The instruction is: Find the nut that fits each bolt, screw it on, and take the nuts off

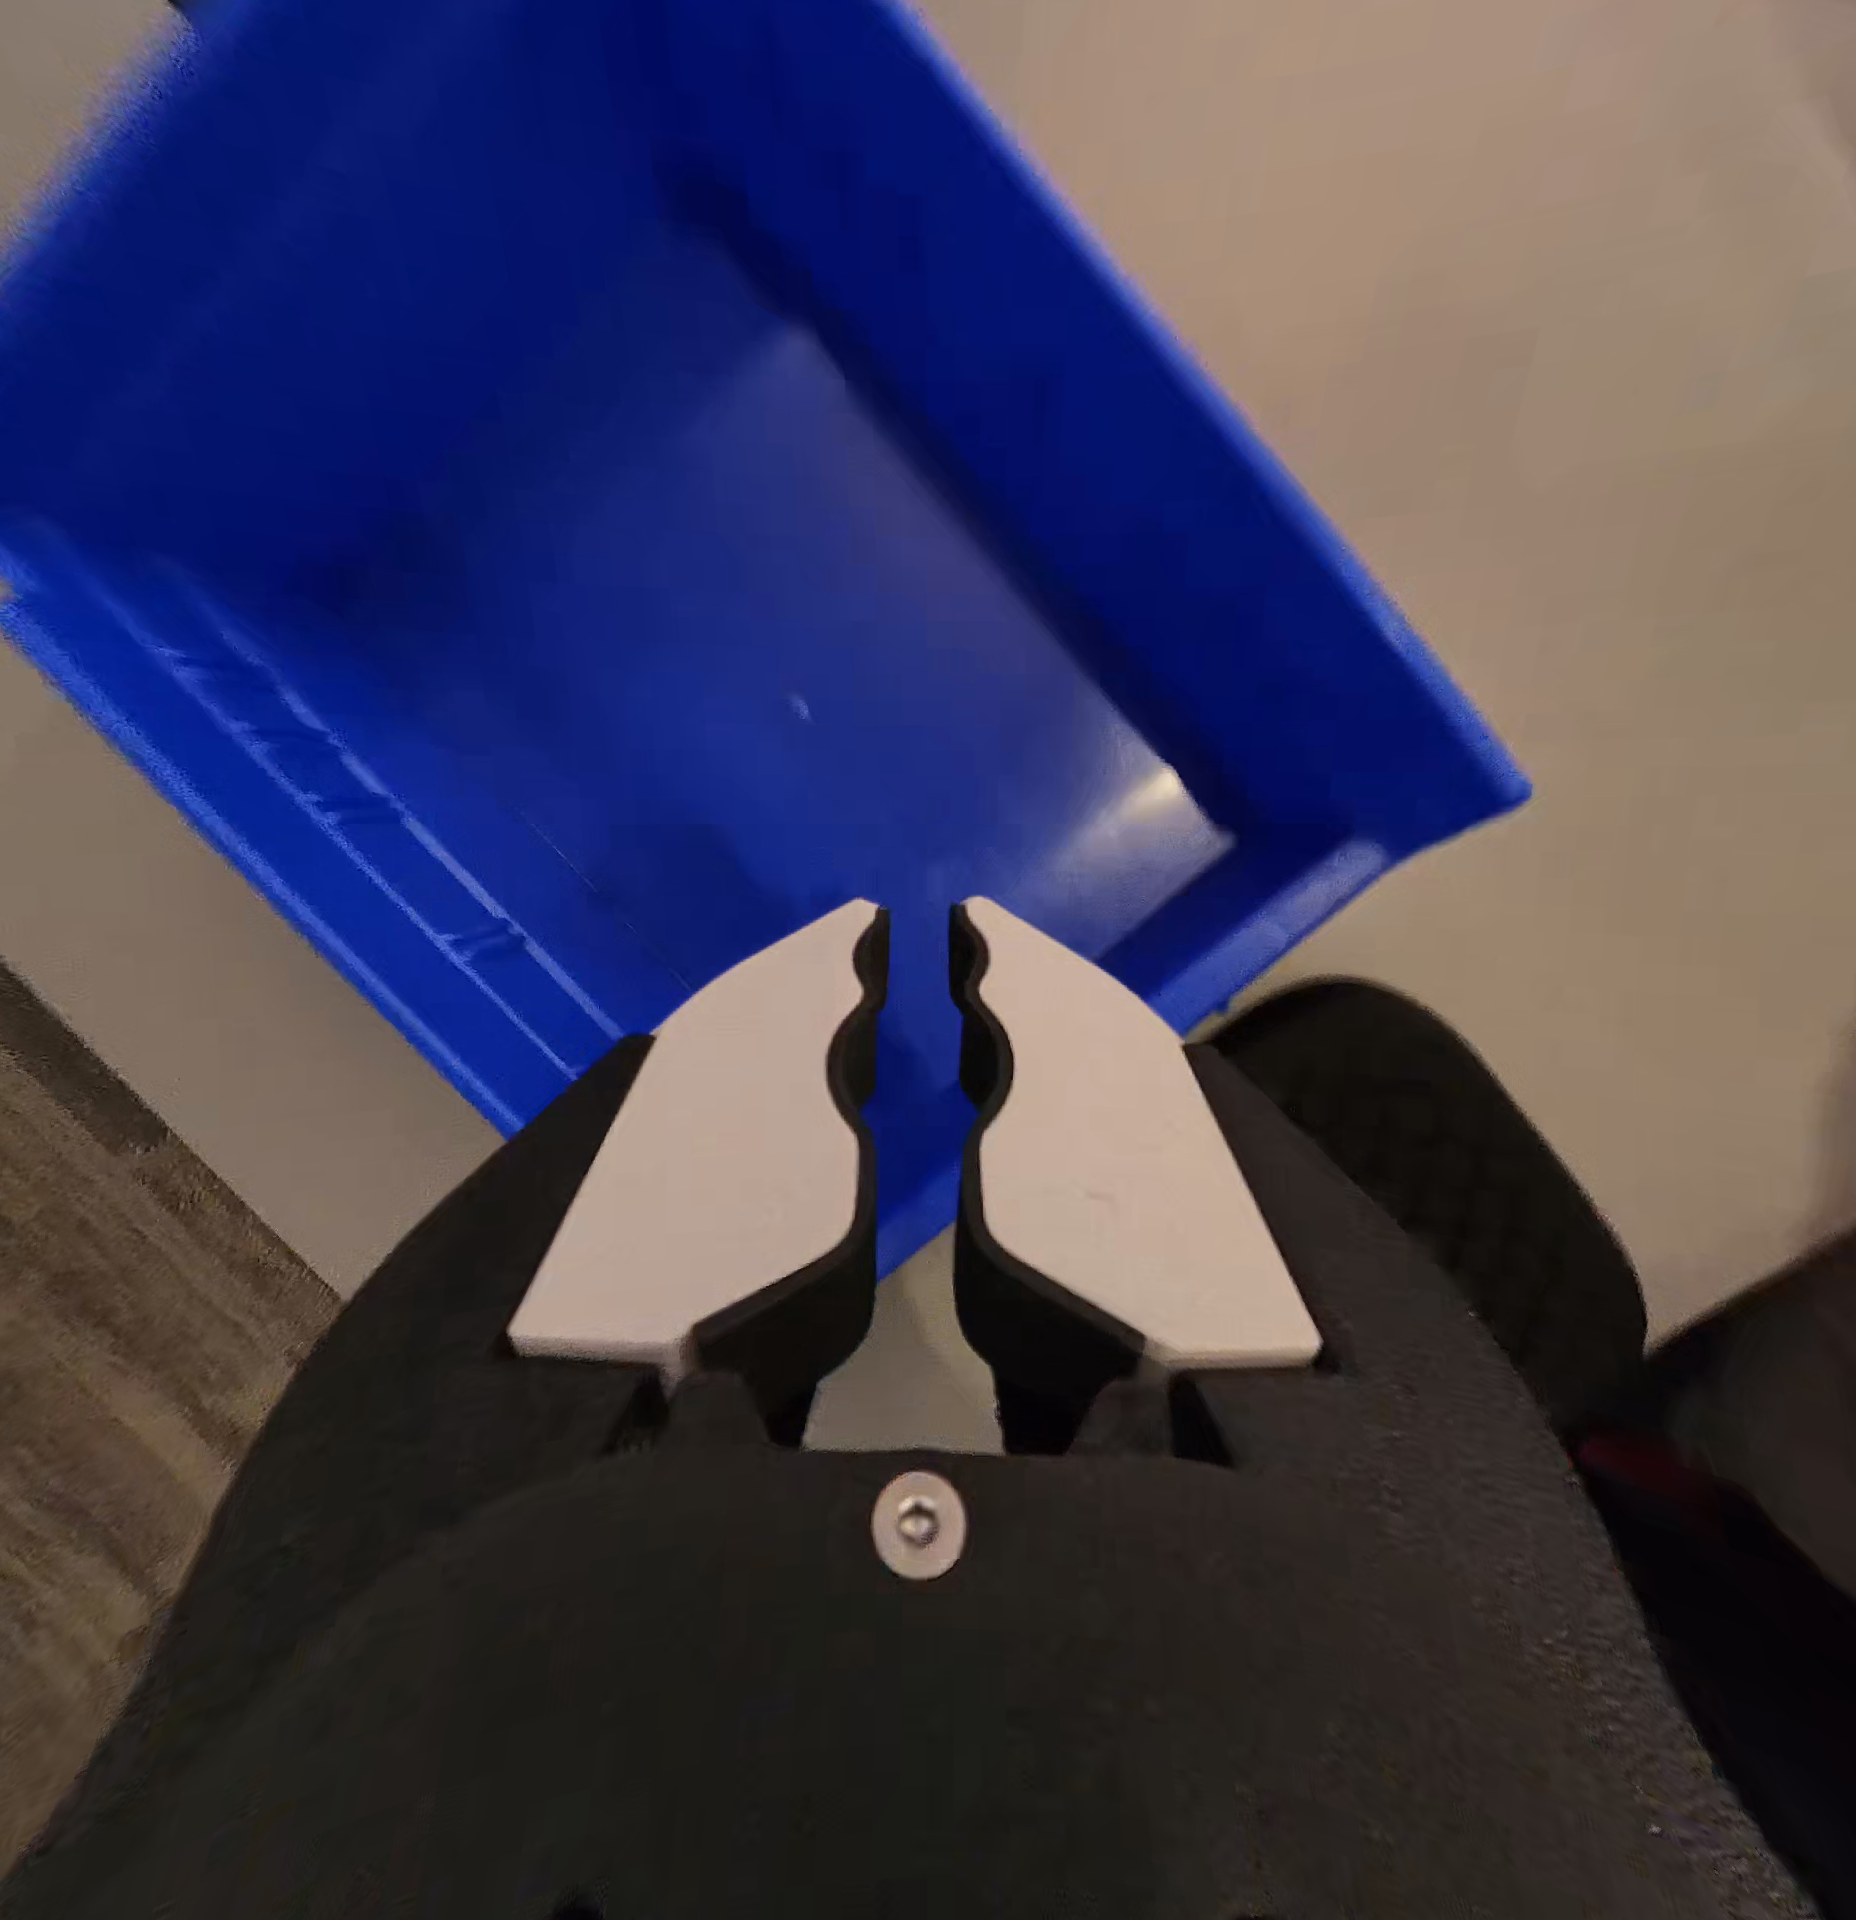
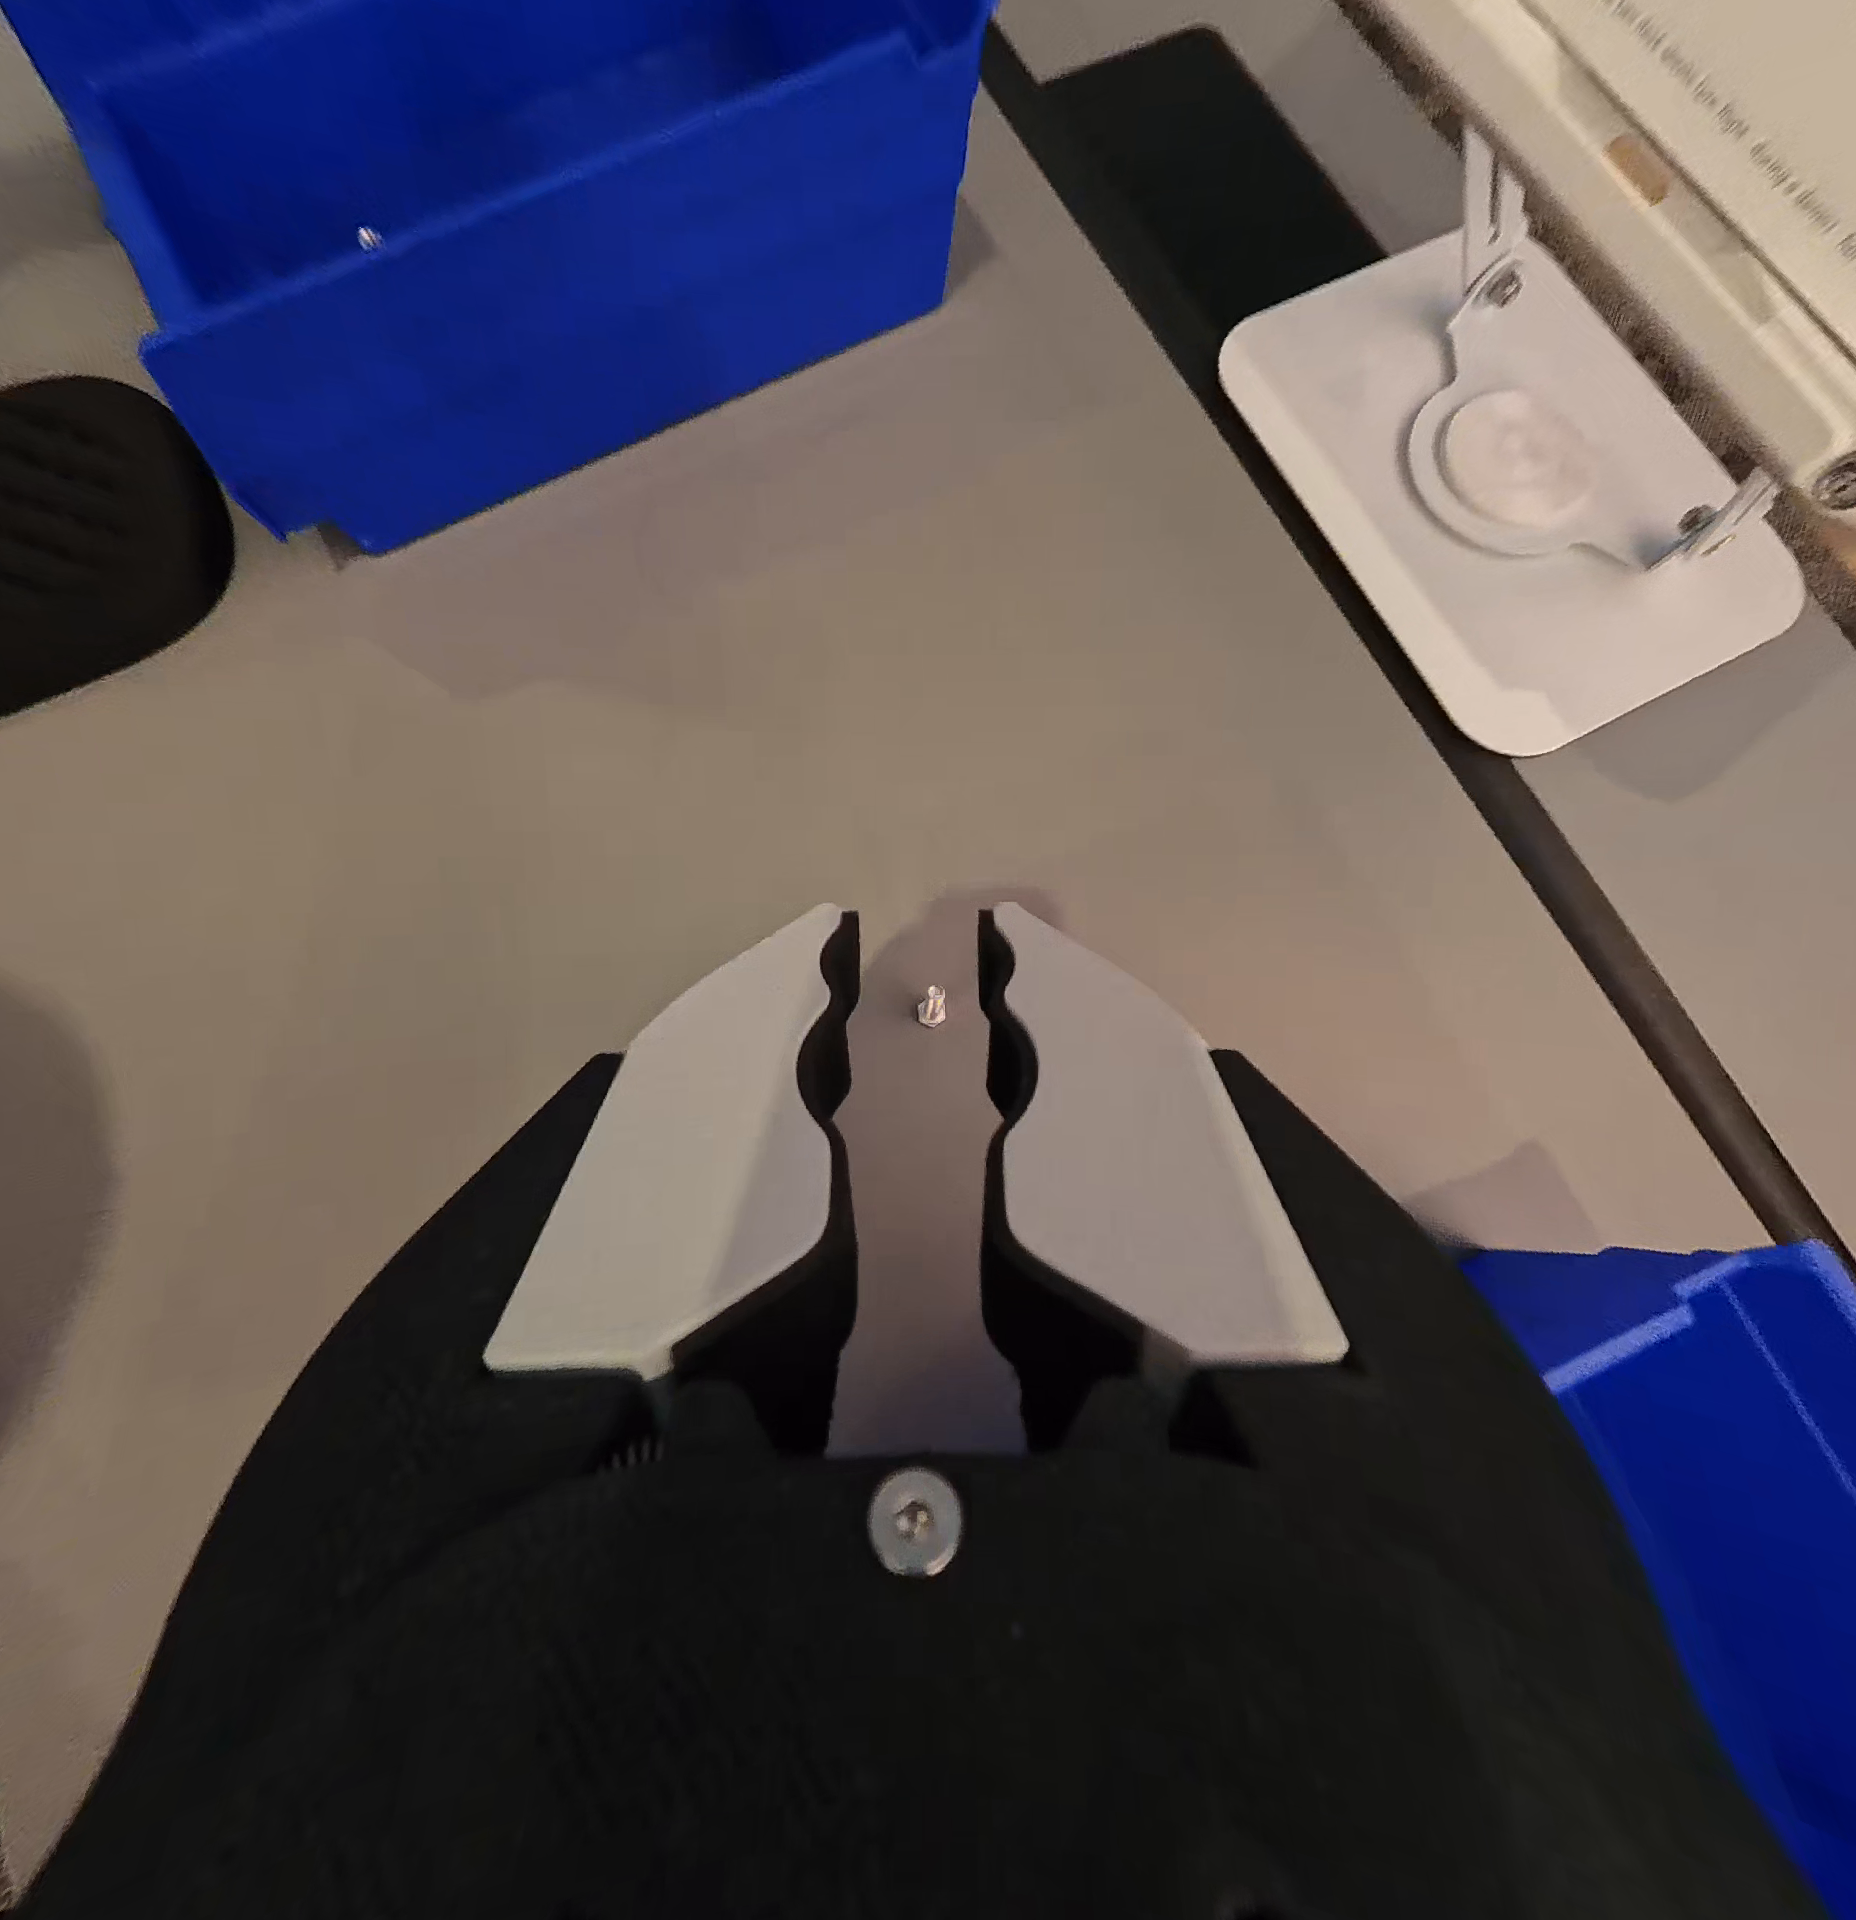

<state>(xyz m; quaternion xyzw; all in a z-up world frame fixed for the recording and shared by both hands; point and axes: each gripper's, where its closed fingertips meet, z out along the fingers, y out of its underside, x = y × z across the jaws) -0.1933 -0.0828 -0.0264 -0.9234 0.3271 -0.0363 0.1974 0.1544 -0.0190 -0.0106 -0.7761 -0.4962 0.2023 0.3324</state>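
- Left wrist view: the left gripper (image 1: 919, 909), black-bodied with pale grey finger plates, hangs over the near edge of a deep blue plastic bin (image 1: 311, 499). Its jaws stand slightly apart with nothing between them.
- Left wrist view: the bin sits on a pale grey tabletop (image 1: 1526, 364). One tiny bright speck (image 1: 797, 709) lies on the bin floor; it is too small and blurred to say whether it is a nut.
- Left wrist view: a rounded black body (image 1: 1423, 1143) shows just right of the fingers, probably the other tool.
- Right wrist view: the right gripper (image 2: 919, 912) is held low over the same tabletop (image 2: 591, 748), jaws apart and empty.
- Right wrist view: a small silvery metal bolt (image 2: 929, 1006) stands on the table, seen in the gap between the fingers, head down and threaded shank up as far as can be told.
- Right wrist view: a blue plastic bin (image 2: 550, 343) stands at far left with a small metal piece (image 2: 368, 237) inside, possibly a nut. A second blue bin (image 2: 1682, 1455) shows at near right.
- Right wrist view: a white plastic plate with a metal ring bracket (image 2: 1506, 488) lies at far right, beyond the table's dark edge.
- Handling, as a judgement: the bolt looks light, rigid and smooth, so it may tip or roll at a glancing touch. The best hold seems to be across the shank near the head, seated in the notched pads (image 2: 836, 997), leaving the thread tip free for a nut.
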